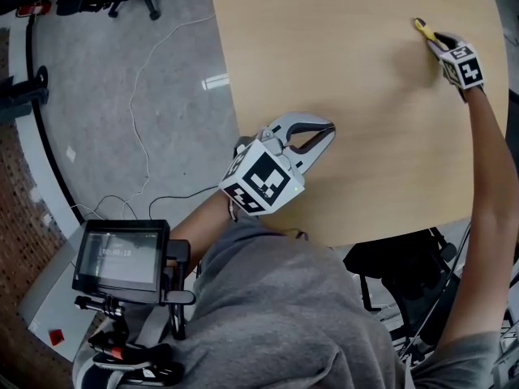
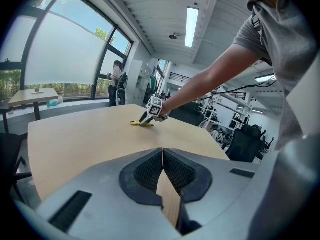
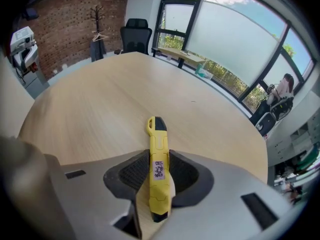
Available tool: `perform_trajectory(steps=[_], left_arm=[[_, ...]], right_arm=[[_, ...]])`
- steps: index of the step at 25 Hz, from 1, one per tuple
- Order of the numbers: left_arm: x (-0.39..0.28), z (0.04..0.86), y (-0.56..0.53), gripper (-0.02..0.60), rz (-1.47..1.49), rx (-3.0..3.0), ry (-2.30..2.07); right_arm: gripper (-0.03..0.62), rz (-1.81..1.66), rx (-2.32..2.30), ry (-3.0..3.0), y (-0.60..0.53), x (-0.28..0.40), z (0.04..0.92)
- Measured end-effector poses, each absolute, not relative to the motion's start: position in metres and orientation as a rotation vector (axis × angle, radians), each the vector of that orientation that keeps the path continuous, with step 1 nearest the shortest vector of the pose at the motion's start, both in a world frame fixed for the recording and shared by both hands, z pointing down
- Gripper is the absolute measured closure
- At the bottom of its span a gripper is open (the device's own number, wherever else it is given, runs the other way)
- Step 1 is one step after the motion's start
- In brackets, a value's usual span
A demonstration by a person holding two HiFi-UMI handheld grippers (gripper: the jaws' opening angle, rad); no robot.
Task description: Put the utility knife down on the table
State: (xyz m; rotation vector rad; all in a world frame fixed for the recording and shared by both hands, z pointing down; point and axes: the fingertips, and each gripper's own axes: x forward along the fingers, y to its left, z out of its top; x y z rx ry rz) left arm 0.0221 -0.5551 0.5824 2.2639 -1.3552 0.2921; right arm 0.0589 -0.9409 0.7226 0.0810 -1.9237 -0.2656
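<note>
A yellow utility knife (image 3: 156, 139) with a black tip lies lengthwise between the jaws of my right gripper (image 3: 159, 173), which is shut on it. The head view shows that gripper (image 1: 435, 40) reaching out to the far right part of the wooden table (image 1: 357, 71), with the knife (image 1: 421, 27) poking out ahead. From the left gripper view the knife (image 2: 141, 124) sits at or just above the tabletop under the right gripper (image 2: 150, 115). My left gripper (image 1: 324, 132) hovers over the near table edge, shut with nothing in it (image 2: 162, 154).
A screen on a stand (image 1: 122, 256) sits at my lower left over the grey floor, where a white cable (image 1: 146, 71) trails. A black office chair (image 1: 405, 290) is tucked under the table's near right. Another chair (image 3: 136, 31) stands past the far edge.
</note>
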Motion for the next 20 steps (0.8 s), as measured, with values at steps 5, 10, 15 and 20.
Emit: perform_trajectory(steps=[5,10,15,20], left_arm=[[0.021,0.583,-0.555,0.575,0.298,2.267,-1.356],[0.021,0.583,-0.556,0.575,0.304,2.280,-1.354],[0.019,0.584,-0.557,0.575,0.317,2.295,-1.356],[0.024,0.568,-0.543,0.575,0.327,2.311,-1.363]], right_arm=[[0.474,-0.199,0.111,-1.943,-0.942,0.060,0.724],[0.474,-0.195,0.118,-1.972,-0.942,0.054,0.720],[0.474,-0.194,0.139,-2.009,-0.938,0.047,0.715],[0.474,-0.152,0.233,-2.105,-0.922,0.046,0.693]])
